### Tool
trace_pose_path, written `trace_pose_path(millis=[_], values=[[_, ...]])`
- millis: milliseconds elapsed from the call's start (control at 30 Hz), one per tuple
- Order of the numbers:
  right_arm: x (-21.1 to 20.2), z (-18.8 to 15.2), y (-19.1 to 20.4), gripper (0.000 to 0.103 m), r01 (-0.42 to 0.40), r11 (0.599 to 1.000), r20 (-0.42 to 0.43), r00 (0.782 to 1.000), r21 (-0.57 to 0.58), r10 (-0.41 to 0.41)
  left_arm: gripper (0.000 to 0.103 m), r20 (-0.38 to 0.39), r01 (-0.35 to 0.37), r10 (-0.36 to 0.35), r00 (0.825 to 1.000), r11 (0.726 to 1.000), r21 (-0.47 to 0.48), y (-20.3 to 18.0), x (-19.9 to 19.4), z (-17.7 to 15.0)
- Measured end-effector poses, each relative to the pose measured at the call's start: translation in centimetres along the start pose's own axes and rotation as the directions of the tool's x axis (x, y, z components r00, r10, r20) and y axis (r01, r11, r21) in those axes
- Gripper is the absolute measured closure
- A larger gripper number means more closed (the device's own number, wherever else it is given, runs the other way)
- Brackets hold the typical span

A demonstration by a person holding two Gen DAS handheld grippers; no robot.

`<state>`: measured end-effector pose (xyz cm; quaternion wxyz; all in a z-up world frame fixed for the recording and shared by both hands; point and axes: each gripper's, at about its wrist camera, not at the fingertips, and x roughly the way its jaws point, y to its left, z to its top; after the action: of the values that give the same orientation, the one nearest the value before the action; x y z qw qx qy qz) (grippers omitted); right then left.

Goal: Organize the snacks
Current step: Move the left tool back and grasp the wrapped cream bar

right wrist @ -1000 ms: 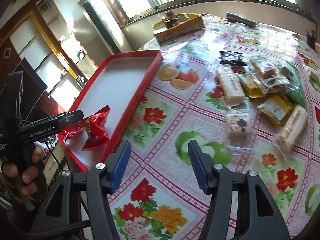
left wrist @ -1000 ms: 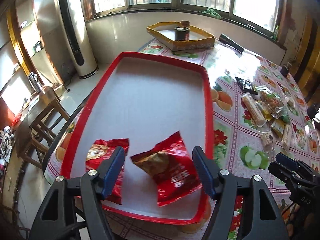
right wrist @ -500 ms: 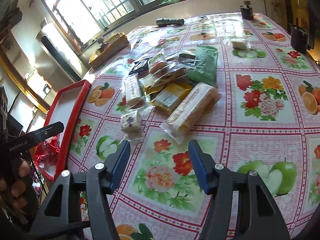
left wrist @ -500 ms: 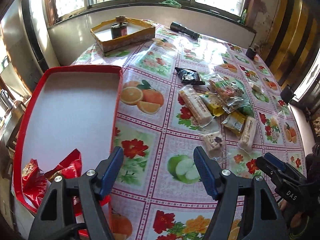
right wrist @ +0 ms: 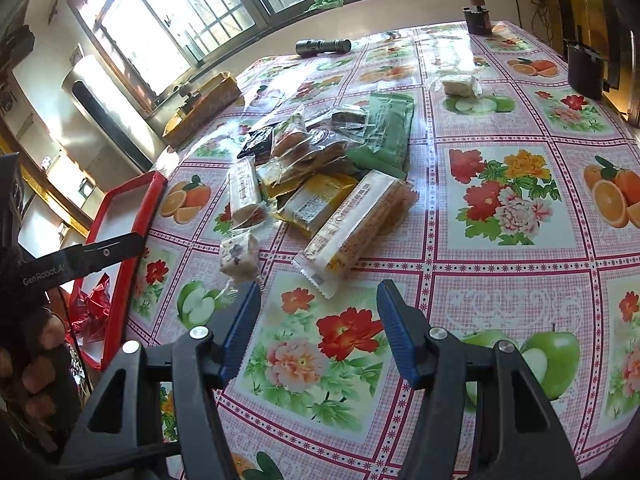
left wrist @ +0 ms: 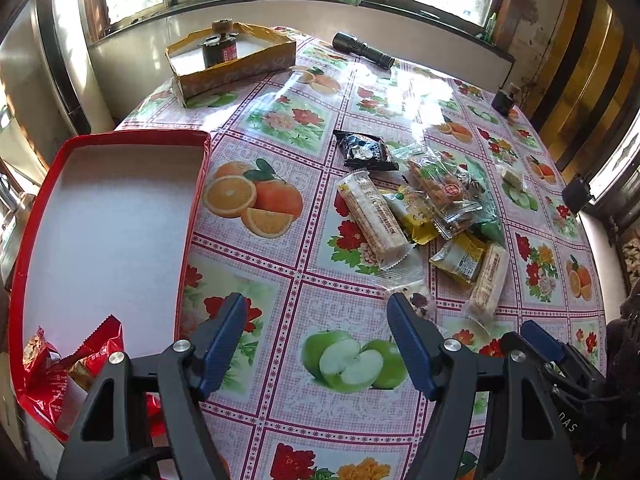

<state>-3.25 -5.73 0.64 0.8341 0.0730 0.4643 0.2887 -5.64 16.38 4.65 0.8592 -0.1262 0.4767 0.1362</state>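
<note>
L gripper [left wrist: 316,340] & R gripper [right wrist: 318,320]: jaws wide apart, empty.

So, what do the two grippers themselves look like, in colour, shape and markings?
Both grippers, the left gripper and the right gripper, have black plastic frames with triangular cut-outs, silver pivot screws and blue ribbed finger pads. White lettering reading "GenRobot.AI" marks the left one's side, seen from the right wrist.

Two crumpled red snack packets [left wrist: 68,364] lie in the near corner of the red tray [left wrist: 192,208] at the desk's left edge. The other wrapped snacks [left wrist: 424,208], beige bars, yellow, black, green and clear packets, overlap mid-desk.
</note>
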Motion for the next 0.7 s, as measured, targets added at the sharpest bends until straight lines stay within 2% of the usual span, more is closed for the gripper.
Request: trace_pose_path(millis=[300, 433, 700], values=[[2.3, 1.6, 0.2, 0.042, 0.126, 0.992, -0.021, 0.992, -0.012, -0.126, 0.031, -0.037, -0.004, 0.001, 0.999, 0.996, -0.091, -1.0, 4.4, 4.0], [3.4, 2.7, 0.1, 0.042, 0.166, 0.986, -0.028, 0.986, 0.000, -0.166, 0.031, -0.079, 0.026, -0.039, 0.996, 0.987, -0.157, -1.2, 6.9, 5.9], [4.7, 3.9, -0.3, 0.042, 0.194, 0.981, -0.030, 0.980, 0.001, -0.194, 0.029, -0.148, -0.006, -0.016, 0.989, 0.989, -0.150, -2.5, 11.1, 6.9]])
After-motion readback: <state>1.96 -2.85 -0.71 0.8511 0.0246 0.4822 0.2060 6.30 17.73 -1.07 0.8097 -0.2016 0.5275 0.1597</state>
